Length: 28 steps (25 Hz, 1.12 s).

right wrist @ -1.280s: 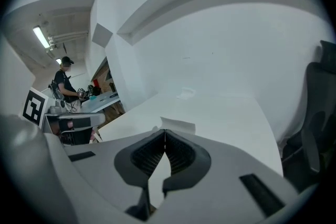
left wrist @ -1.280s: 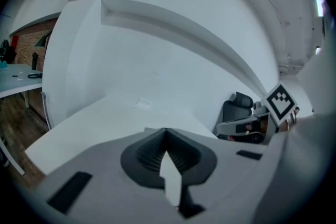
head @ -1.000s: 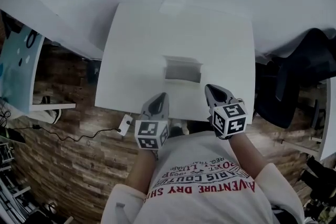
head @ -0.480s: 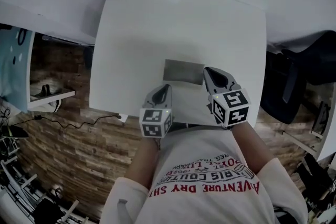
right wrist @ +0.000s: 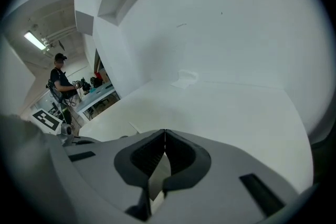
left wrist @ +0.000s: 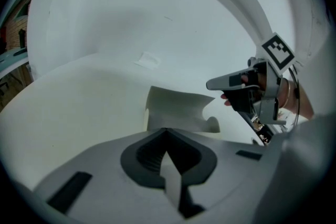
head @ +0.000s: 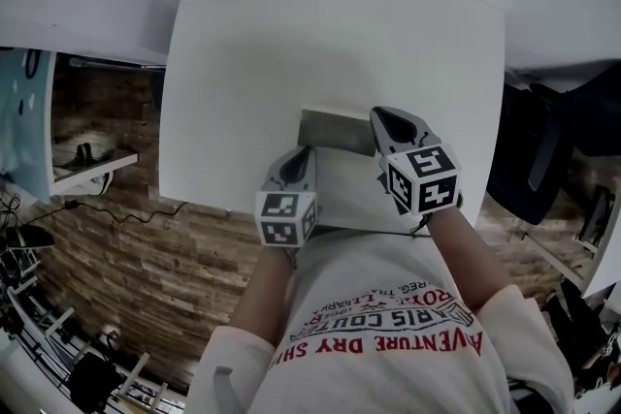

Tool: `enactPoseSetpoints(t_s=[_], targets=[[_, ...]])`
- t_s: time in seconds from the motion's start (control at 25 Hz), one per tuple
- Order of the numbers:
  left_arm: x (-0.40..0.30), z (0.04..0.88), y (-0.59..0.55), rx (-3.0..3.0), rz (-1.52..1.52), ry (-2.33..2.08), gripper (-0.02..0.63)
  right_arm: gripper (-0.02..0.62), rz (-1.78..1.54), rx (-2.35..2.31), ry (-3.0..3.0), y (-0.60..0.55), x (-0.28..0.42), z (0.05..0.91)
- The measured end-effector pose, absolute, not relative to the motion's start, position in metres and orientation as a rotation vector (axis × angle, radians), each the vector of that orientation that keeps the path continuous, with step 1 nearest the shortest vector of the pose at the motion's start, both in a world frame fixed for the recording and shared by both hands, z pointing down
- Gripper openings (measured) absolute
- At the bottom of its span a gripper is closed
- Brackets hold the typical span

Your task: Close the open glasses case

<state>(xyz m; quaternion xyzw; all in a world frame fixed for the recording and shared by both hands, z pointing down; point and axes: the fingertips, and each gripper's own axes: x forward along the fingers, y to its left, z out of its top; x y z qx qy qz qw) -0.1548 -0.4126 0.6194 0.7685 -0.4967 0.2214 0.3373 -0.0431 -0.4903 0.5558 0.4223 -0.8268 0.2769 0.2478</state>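
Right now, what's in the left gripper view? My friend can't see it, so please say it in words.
The left gripper, shut and empty, points at a pale glasses case lying on a white table. The right gripper, held in a hand, is close by at the case's right side.
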Motion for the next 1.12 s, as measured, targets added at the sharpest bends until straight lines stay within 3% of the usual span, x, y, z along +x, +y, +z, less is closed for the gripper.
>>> enactPoseSetpoints(t_s=[1.12], targets=[[-0.152,0.621,-0.409,2.05,0.559,-1.305,-0.003,0.012,0.871,1.08,-2.241,-0.427,-0.052,0.584]])
